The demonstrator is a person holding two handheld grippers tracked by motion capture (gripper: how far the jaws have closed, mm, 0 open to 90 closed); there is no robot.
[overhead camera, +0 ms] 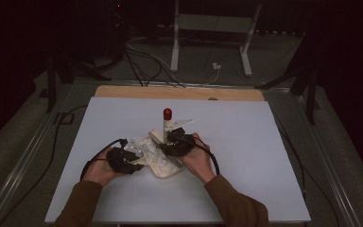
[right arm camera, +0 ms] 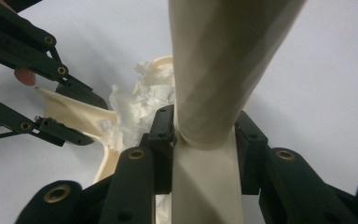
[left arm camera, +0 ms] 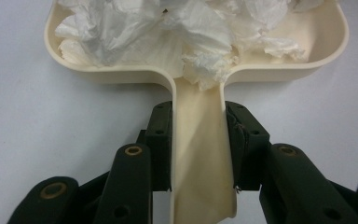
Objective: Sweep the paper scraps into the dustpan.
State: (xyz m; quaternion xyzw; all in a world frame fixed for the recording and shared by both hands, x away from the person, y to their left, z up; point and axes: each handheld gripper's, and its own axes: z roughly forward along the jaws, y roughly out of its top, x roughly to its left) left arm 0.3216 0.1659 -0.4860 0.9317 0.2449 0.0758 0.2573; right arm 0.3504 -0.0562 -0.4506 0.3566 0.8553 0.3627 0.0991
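A cream dustpan (overhead camera: 163, 171) lies on the white table, heaped with crumpled white tissue (overhead camera: 146, 149). My left gripper (overhead camera: 134, 165) is shut on the pan's flat handle (left arm camera: 200, 154); the left gripper view has the pads pressed on both handle edges and tissue (left arm camera: 168, 32) filling the pan (left arm camera: 121, 74). A cream brush handle with a red tip (overhead camera: 168, 114) stands upright over the pan's far side. My right gripper (overhead camera: 170, 142) is shut on that handle (right arm camera: 223, 60), its jaws (right arm camera: 205, 135) clamping the lower part. The right gripper view also holds the left gripper (right arm camera: 51, 107), the pan (right arm camera: 81, 116) and tissue (right arm camera: 135, 107).
The white tabletop (overhead camera: 246, 156) spreads wide to the right and left of the pan. A wooden strip (overhead camera: 179, 92) runs along its far edge. Beyond it, cables (overhead camera: 142, 66) and a white stand frame (overhead camera: 212, 28) sit on the dark floor.
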